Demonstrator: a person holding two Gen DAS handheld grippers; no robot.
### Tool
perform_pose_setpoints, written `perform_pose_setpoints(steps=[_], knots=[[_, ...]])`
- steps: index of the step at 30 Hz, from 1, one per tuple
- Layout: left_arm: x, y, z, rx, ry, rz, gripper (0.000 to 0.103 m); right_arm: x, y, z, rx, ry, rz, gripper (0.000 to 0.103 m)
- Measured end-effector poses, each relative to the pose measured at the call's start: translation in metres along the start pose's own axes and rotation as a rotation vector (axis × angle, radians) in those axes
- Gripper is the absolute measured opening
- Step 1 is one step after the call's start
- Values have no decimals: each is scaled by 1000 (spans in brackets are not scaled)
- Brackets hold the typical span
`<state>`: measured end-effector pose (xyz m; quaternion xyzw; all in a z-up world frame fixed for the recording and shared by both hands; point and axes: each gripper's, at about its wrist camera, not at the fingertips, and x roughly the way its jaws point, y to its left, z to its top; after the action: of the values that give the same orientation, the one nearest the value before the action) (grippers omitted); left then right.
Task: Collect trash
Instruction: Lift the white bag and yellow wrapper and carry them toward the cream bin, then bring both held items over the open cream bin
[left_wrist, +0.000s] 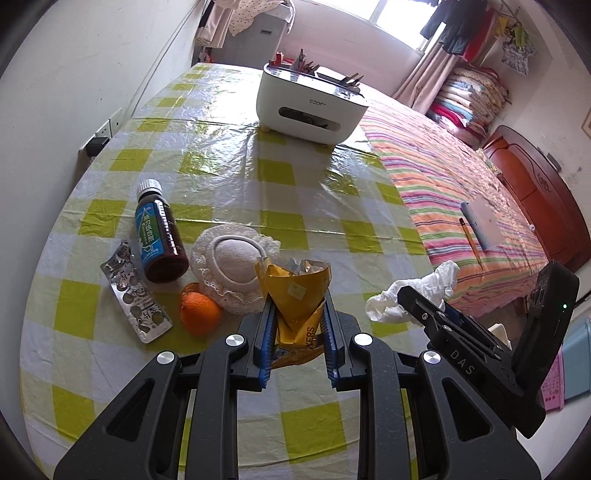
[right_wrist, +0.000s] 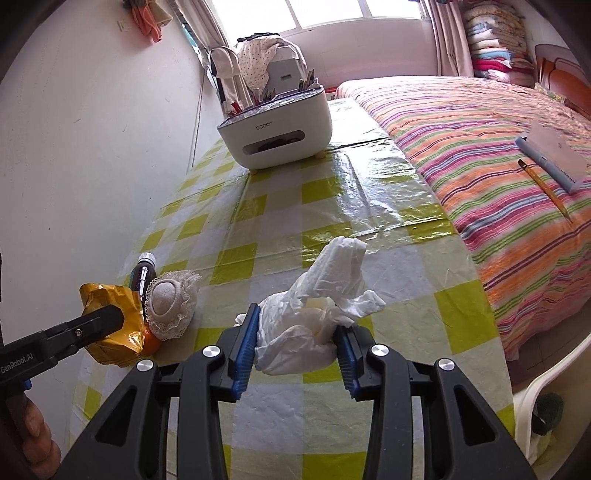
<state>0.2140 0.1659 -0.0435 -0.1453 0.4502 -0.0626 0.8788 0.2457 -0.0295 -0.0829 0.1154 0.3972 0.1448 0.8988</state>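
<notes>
My left gripper (left_wrist: 298, 306) is shut on a crumpled golden snack wrapper (left_wrist: 295, 291) and holds it above the checked tablecloth (left_wrist: 221, 166). The wrapper also shows in the right wrist view (right_wrist: 110, 321), at the left, in the left gripper (right_wrist: 99, 321). My right gripper (right_wrist: 299, 321) is shut on a crumpled white tissue (right_wrist: 325, 295) over the table's near part. In the left wrist view the tissue (left_wrist: 413, 291) and the right gripper (left_wrist: 424, 310) sit at the right. An empty pill blister pack (left_wrist: 135, 297) lies at the table's left.
A dark medicine bottle (left_wrist: 160, 236), a small lace hat (left_wrist: 231, 266) and an orange (left_wrist: 199, 312) lie left of the wrapper. A white organiser box (left_wrist: 308, 105) stands at the far end. A striped bed (left_wrist: 461, 192) with a notebook and pencil borders the table's right edge.
</notes>
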Motion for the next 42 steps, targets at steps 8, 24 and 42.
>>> perform_pose_setpoints(steps=[8,24,42], knots=[[8,-46,-2,58,9,-46,22,-23,-45,-2,86,-35,-9,37],[23,-139,-26,205,44,-130,22,-64,-117,-16,224,-93,-32,37],[25,-201,-57,314,76,-194,22,-119,-169,-40,289,-176,-90,37]])
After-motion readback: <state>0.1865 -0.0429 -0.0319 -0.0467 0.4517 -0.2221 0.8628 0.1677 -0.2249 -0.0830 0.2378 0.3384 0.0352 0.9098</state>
